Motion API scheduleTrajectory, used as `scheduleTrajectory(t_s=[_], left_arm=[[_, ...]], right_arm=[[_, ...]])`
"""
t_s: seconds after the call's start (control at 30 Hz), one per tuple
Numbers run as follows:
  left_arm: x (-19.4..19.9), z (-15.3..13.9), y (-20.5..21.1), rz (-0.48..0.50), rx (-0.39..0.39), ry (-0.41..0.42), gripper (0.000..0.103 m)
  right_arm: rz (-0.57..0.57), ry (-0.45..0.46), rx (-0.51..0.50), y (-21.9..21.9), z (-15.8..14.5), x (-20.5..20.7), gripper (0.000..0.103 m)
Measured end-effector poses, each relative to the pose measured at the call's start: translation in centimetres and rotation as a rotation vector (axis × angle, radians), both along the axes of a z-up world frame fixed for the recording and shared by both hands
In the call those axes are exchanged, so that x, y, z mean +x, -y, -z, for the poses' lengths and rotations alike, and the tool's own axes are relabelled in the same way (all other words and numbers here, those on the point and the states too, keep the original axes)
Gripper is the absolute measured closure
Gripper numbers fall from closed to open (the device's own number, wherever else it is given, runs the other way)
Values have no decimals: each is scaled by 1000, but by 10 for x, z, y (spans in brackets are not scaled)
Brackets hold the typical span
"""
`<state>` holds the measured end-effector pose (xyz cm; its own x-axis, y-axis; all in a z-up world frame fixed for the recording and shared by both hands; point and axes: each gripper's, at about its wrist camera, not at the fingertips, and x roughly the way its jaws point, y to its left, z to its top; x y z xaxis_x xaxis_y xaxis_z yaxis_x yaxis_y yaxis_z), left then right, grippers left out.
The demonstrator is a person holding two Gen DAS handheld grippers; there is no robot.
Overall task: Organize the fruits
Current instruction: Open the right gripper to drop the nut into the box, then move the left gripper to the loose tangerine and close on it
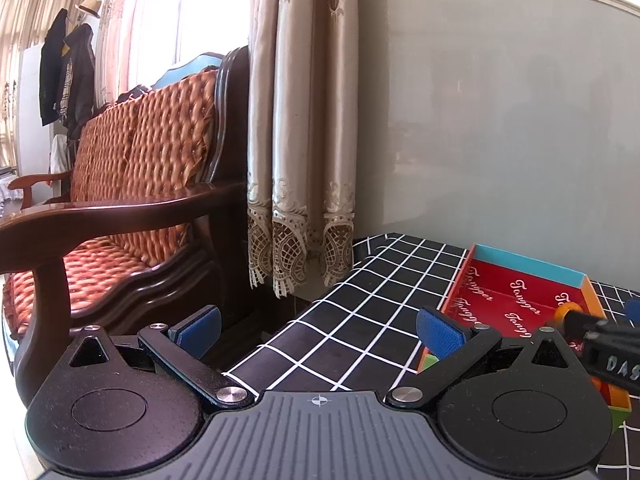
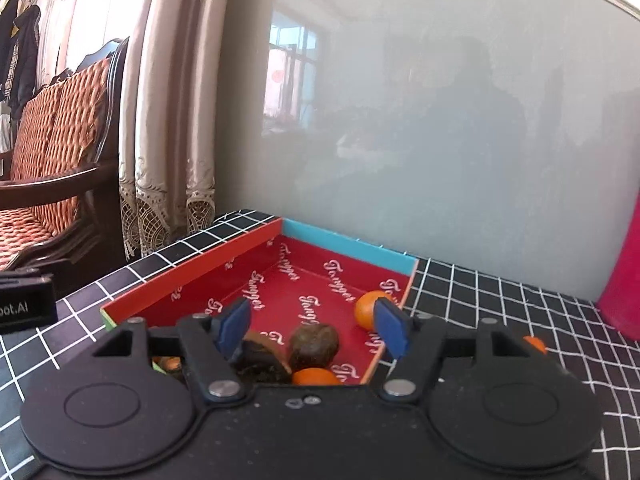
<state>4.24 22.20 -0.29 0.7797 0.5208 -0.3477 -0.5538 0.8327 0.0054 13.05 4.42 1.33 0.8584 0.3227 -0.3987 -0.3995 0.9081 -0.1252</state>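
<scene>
Left gripper [image 1: 318, 330]: jaws spread wide, nothing between them. It sits low in its own view over the near corner of the checked cloth [image 1: 360, 320], with floor and sofa [image 1: 132, 168] to the left.

Right gripper [image 2: 314, 330]: jaws wide apart, holding nothing. It hangs over the near end of the tray [image 2: 192, 280], lower centre of its view.

Tray contents, right view only: an orange [image 2: 366, 308] at the tray's right wall, just beside the right pad; a brown fruit [image 2: 314, 342] centre; a darker brown fruit [image 2: 260, 358] to its left, partly hidden by the left finger; a second orange [image 2: 314, 377] at the gripper body's edge. Another orange piece [image 2: 534, 343] shows on the cloth outside the tray, lower right, mostly hidden.

Left view shows the tray [image 1: 520, 268] from its side at lower right, with only one orange [image 1: 566, 310] partly visible behind the other gripper's dark body [image 1: 608, 348]. The brown fruits are not visible here.

A curtain [image 1: 300, 120] hangs in the centre of the left view. A pink object [image 2: 624, 276] stands at the right edge of the right view only.
</scene>
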Motion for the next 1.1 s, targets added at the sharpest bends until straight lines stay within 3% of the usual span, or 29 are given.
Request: scheduleTrajectory(t_s=[0.4,1.1], left_arm=[[2,-4,17,37,-6,16,0],[28,-8,107,236,19,17,0]], right_arm=[[167,-19,117,70,-15,17,35],[343,-11,114,174,-23,8,35]])
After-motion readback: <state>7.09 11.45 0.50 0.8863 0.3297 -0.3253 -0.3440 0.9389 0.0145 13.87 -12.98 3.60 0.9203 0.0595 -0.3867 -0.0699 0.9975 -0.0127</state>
